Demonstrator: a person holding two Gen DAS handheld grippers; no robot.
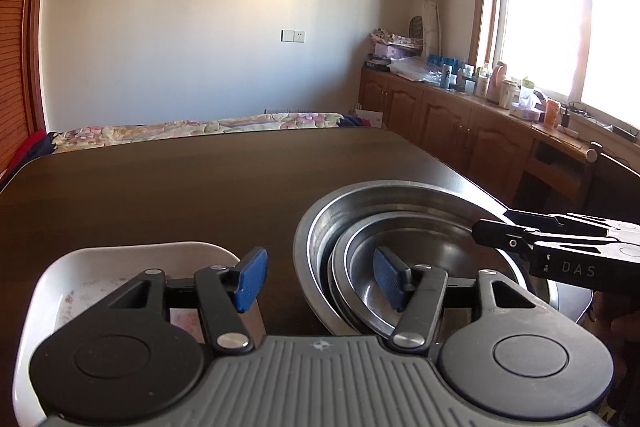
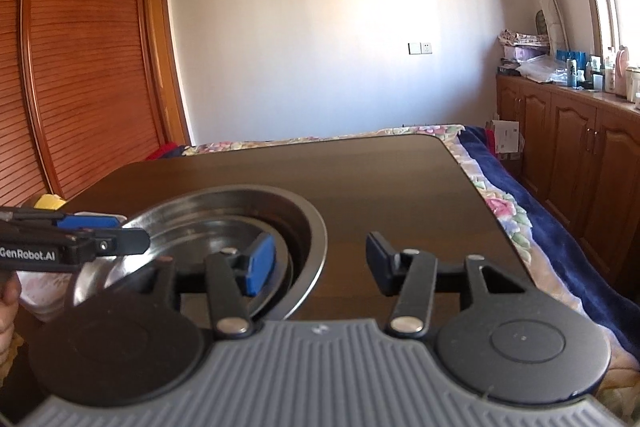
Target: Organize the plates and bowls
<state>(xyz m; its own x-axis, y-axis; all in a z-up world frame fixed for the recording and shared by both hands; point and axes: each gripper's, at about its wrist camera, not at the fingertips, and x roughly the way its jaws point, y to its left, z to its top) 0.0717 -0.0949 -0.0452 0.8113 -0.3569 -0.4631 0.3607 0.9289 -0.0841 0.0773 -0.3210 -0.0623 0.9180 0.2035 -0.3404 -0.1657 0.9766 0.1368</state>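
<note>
A stack of nested steel bowls [image 1: 404,215] sits on the dark wooden table [image 1: 180,187]; it also shows in the right wrist view [image 2: 240,223]. A white square ceramic dish [image 1: 80,283] with a floral print lies to its left. My left gripper [image 1: 320,279] is open and empty, with one pad over the dish and the other over the steel bowls. My right gripper [image 2: 320,265] is open and empty, with its left pad over the bowls' right side. The right gripper enters the left wrist view [image 1: 504,231] from the right over the bowl rim.
A bed with a floral blanket [image 2: 504,207] lies behind and right of the table. Wooden cabinets [image 1: 460,123] with clutter stand under the window at right. A wooden wardrobe [image 2: 80,67] is at left. A yellow object [image 2: 49,202] sits near the table's left edge.
</note>
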